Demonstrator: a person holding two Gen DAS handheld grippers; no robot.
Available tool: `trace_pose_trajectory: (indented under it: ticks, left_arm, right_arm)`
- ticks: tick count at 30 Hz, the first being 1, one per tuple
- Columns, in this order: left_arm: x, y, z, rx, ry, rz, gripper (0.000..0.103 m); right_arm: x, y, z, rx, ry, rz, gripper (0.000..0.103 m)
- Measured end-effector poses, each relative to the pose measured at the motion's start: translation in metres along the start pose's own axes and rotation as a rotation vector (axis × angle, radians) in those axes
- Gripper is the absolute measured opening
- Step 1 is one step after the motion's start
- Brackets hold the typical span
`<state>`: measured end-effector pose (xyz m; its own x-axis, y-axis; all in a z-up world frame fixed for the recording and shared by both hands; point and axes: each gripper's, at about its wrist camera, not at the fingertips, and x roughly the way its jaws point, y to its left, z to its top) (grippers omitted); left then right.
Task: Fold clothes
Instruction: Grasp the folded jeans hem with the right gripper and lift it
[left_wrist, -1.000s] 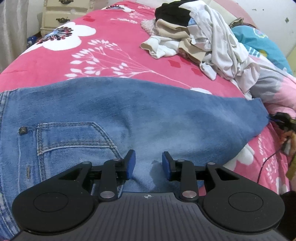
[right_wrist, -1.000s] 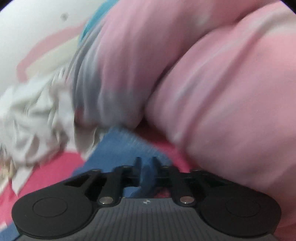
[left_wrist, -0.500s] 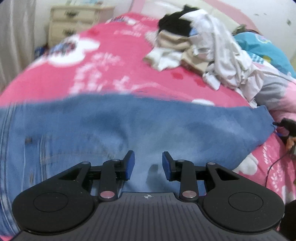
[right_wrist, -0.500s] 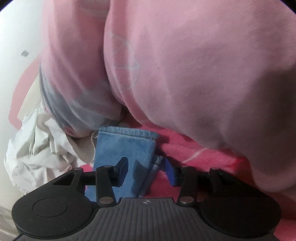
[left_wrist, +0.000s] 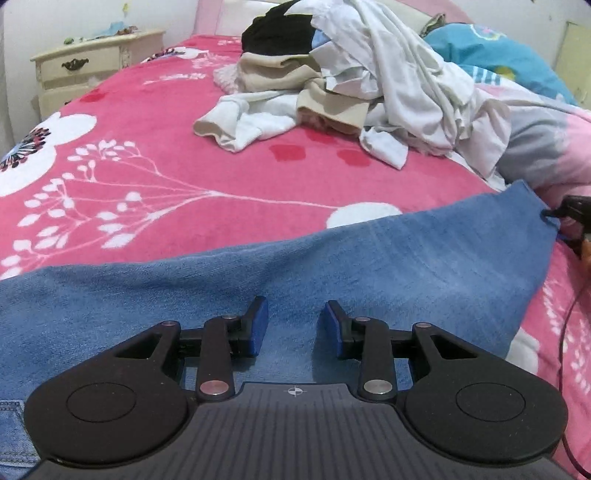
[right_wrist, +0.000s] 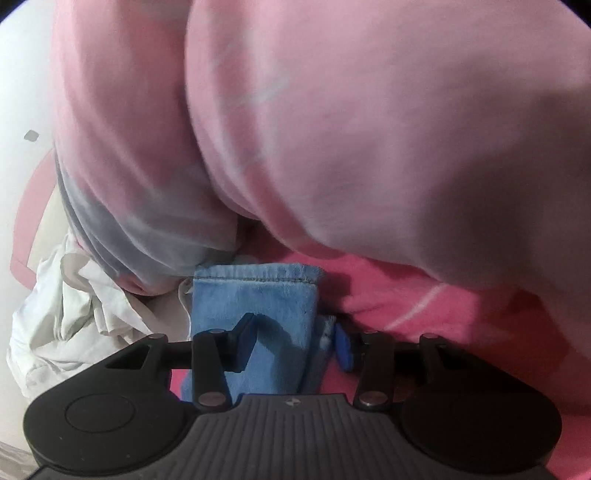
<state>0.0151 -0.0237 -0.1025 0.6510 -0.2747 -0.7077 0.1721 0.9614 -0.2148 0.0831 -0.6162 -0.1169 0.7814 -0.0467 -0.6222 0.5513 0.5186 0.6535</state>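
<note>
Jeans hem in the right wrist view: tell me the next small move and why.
Probably close the right tool on the jeans hem. Its fingers are open and straddle the leg end, so nothing is gripped yet. The left tool hovers open over the jeans, which lie flat along the bed, ready for a fold.

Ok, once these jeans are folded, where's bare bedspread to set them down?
Free: the pink bedspread between the jeans, the clothes pile and the nightstand. Crowded: far right, where pile, pink duvet and jeans hem meet.
</note>
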Motion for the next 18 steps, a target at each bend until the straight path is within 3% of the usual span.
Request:
trace_pose_trajectory:
  ticks: [3, 6, 16, 18]
  left_arm:
    - [0.000, 0.000, -0.001, 0.000, 0.000, 0.000, 0.034]
    - [0.000, 0.000, -0.002, 0.002, -0.006, 0.000, 0.034]
    - [-0.001, 0.001, -0.005, 0.001, -0.029, -0.008, 0.034]
    - [-0.001, 0.002, -0.006, 0.001, -0.036, -0.010, 0.034]
  right_arm:
    - [-0.010, 0.015, -0.005, -0.058, -0.022, 0.019, 0.028]
    - [-0.027, 0.035, -0.013, -0.126, -0.041, 0.059, 0.022]
    - [-0.082, 0.102, -0.038, -0.353, -0.102, 0.192, 0.019]
    - [-0.096, 0.121, -0.050, -0.383, -0.087, 0.254, 0.019]
